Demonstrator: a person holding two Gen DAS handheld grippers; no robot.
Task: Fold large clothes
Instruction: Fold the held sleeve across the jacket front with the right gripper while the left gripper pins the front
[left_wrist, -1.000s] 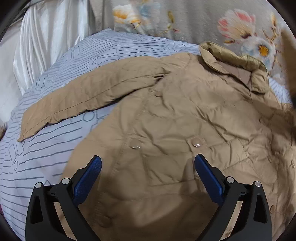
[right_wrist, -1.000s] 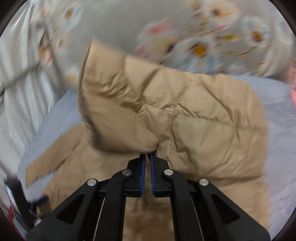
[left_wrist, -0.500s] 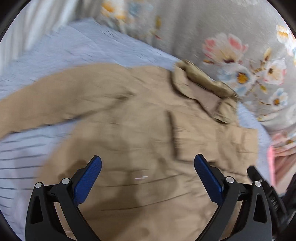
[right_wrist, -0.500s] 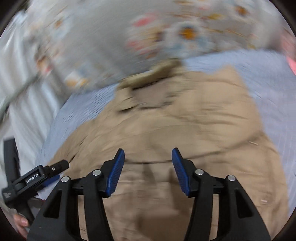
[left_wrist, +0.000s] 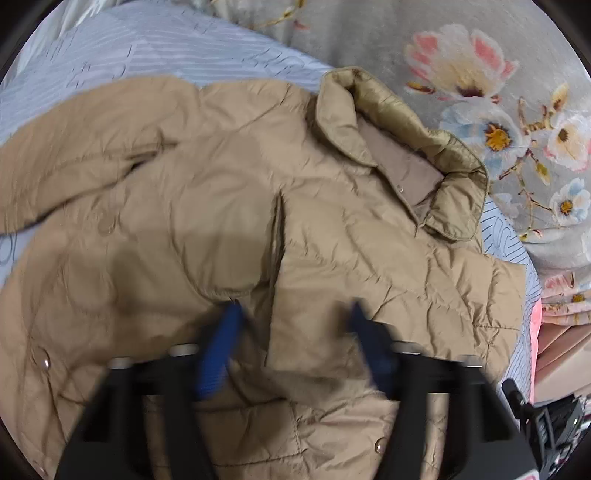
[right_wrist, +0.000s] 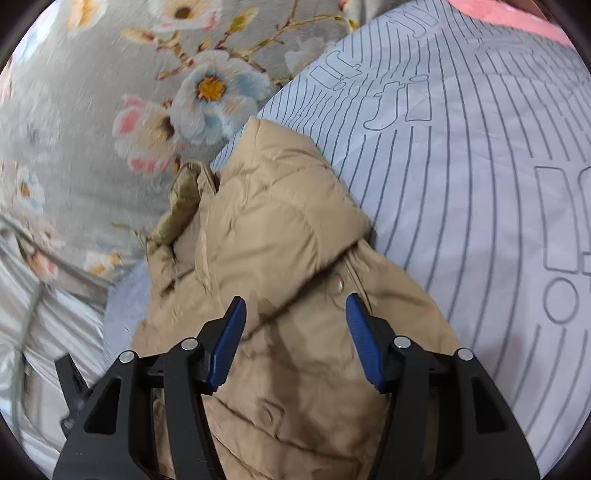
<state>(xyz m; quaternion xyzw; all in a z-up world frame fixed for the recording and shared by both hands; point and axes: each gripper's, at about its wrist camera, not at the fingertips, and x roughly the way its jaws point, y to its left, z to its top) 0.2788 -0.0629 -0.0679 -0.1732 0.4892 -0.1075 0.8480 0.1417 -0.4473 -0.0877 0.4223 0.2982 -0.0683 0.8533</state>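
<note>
Lying front-up on the striped bed (right_wrist: 480, 155), the jacket (left_wrist: 229, 206) has one sleeve (left_wrist: 388, 266) folded below its collar (left_wrist: 406, 147); left gripper (left_wrist: 291, 332) and right gripper (right_wrist: 295, 332) hover half-open, empty, probably choosing the next grip.

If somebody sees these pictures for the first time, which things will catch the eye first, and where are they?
The big tan jacket fills the middle, spread on the striped bedsheet, its collar toward the flowered blanket behind. One sleeve is folded across the front. Both the left gripper and the right gripper hang open above the jacket, holding nothing.
</note>
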